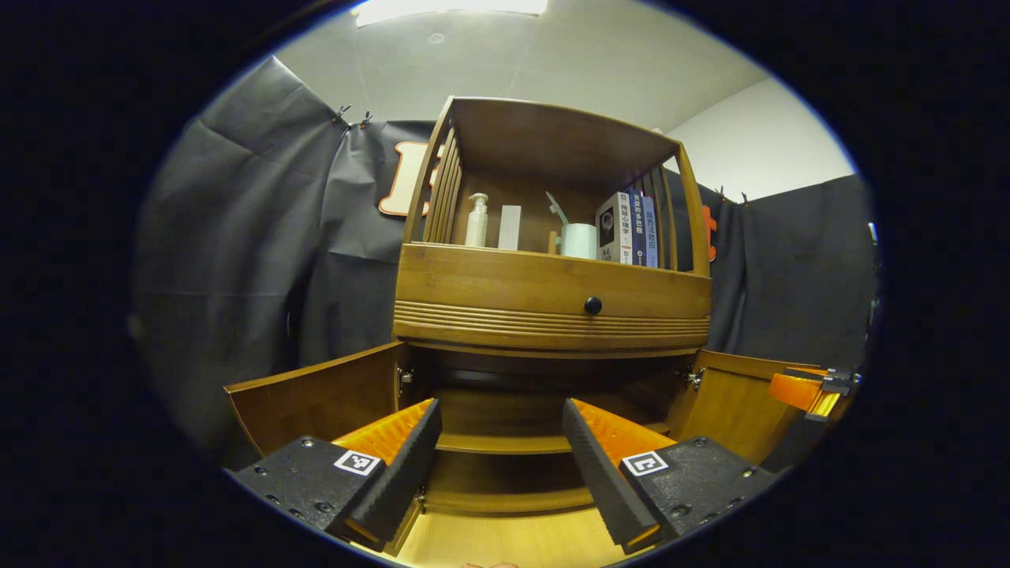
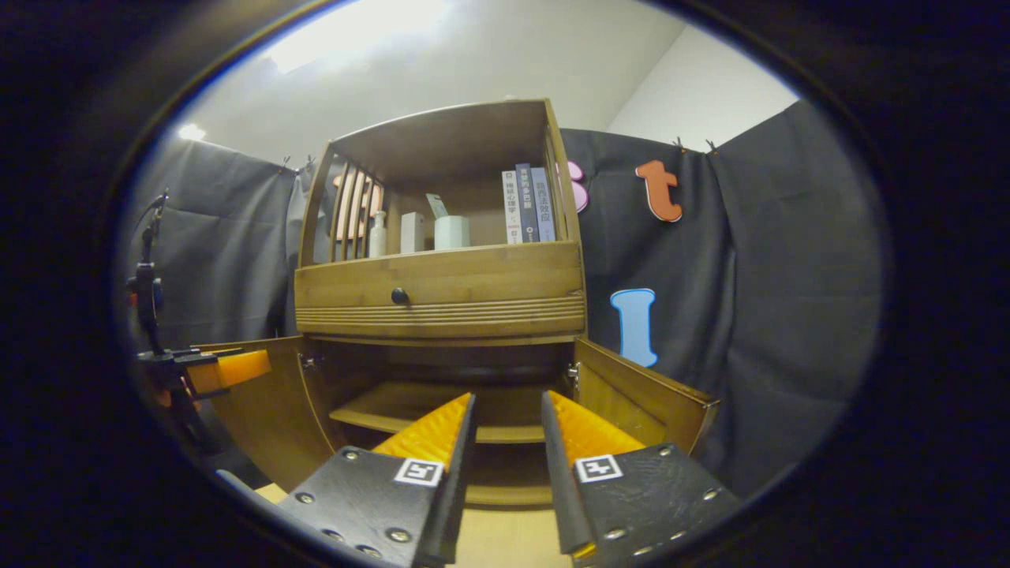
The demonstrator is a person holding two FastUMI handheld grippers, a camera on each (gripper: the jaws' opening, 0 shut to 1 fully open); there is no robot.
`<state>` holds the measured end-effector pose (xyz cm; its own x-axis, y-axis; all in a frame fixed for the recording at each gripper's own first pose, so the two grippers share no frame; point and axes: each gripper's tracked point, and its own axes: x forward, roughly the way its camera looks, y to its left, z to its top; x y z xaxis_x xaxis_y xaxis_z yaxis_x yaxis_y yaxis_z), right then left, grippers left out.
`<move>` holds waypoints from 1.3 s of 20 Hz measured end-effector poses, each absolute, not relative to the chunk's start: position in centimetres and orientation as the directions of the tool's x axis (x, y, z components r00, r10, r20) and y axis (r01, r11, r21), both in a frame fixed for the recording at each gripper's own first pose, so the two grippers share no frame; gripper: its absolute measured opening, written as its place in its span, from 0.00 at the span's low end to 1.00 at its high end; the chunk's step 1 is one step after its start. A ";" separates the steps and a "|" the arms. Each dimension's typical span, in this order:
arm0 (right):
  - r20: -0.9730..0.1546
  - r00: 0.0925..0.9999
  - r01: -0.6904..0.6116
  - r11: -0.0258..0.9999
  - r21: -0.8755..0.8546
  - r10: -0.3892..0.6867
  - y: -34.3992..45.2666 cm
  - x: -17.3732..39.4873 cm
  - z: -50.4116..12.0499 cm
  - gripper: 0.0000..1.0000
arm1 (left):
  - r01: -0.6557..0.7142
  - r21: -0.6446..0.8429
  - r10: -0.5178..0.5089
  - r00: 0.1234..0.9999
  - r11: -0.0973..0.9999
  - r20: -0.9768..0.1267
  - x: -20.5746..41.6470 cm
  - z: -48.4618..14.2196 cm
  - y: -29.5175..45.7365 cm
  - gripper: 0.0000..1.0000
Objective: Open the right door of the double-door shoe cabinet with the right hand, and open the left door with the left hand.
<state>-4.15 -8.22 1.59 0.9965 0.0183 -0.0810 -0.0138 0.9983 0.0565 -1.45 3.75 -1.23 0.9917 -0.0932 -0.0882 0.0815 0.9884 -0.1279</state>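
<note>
1. Already swung wide: left door (image 1: pixel 319 398) of the shoe cabinet (image 1: pixel 552 315), standing out from its hinge toward the camera in the left gripper view; seen again at the left edge of the right gripper view (image 2: pixel 268 410).
2. Likewise open: right door (image 2: pixel 643 398), angled outward from its hinge, its inner face showing in the left gripper view (image 1: pixel 730 406).
3. Between the doors, exposed lower shelves (image 1: pixel 505 442), apparently bare of shoes.
4. Judged from this: both openings done, little or nothing left of the task beyond drawing back.
5. Left gripper (image 1: pixel 501 457): fingers spread well apart, holding nothing, facing the cabinet's open middle, clear of both doors.
6. Right gripper (image 2: pixel 507 450): fingers parted by a narrower gap, holding nothing, also aimed at the open interior, touching no door.
7. Above: closed drawer with a dark knob (image 1: pixel 592 305); top shelf with a pump bottle (image 1: pixel 476 221), a white cup (image 1: pixel 579 240) and upright books (image 1: pixel 631 229).
</note>
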 end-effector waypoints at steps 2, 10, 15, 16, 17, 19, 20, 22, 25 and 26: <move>-0.087 0.995 -0.037 0.998 0.054 0.042 -7.4 -4.1 1.3 0.65 | 0.073 -0.122 -0.085 0.992 0.990 -0.089 -1.4 -1.2 4.0 0.92; -0.076 0.996 -0.053 0.998 0.025 0.054 -6.6 -4.0 1.2 0.97 | 0.069 -0.112 -0.081 0.991 0.991 -0.110 -2.3 -2.0 4.1 0.92; -0.070 0.997 -0.043 0.999 0.022 0.044 -6.6 -4.4 1.4 1.00 | 0.072 -0.108 -0.083 0.992 0.992 -0.100 -2.1 -1.5 4.4 0.96; -0.068 0.997 -0.040 0.999 0.019 0.041 -6.6 -4.5 1.5 0.97 | 0.075 -0.112 -0.086 0.992 0.991 -0.095 -2.0 -1.3 4.4 0.96; -0.065 0.997 -0.036 0.999 0.016 0.037 -6.6 -4.7 1.6 0.97 | 0.080 -0.115 -0.091 0.991 0.990 -0.093 -2.0 -1.3 4.3 0.96; -0.060 0.998 -0.028 1.000 0.011 0.029 -6.5 -5.1 1.9 0.97 | 0.089 -0.113 -0.101 0.990 0.990 -0.098 -1.9 -1.4 4.4 0.92; -0.060 0.998 -0.025 1.000 0.010 0.026 -6.3 -5.3 1.8 1.00 | 0.096 -0.111 -0.106 0.990 0.989 -0.097 -1.8 -1.4 4.4 0.92; -0.058 0.998 -0.018 1.000 0.004 0.019 -6.2 -5.9 1.8 1.00 | 0.116 -0.110 -0.126 0.987 0.987 -0.096 -1.8 -1.4 4.1 0.95; -0.055 0.999 -0.003 1.000 -0.014 0.002 -5.7 -6.9 1.8 0.97 | 0.151 -0.105 -0.161 0.983 0.983 -0.092 -1.8 -1.3 4.0 0.95; -0.053 0.999 0.007 1.000 -0.018 -0.008 -5.5 -7.2 1.8 0.97 | 0.162 -0.101 -0.171 0.981 0.982 -0.091 -1.7 -1.2 4.0 0.95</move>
<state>-7.17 -5.52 1.80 0.9986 -0.0080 -0.0529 0.0071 0.9998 -0.0179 -1.70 4.02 -1.23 0.9810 -0.1715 -0.0906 0.1622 0.9816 -0.1007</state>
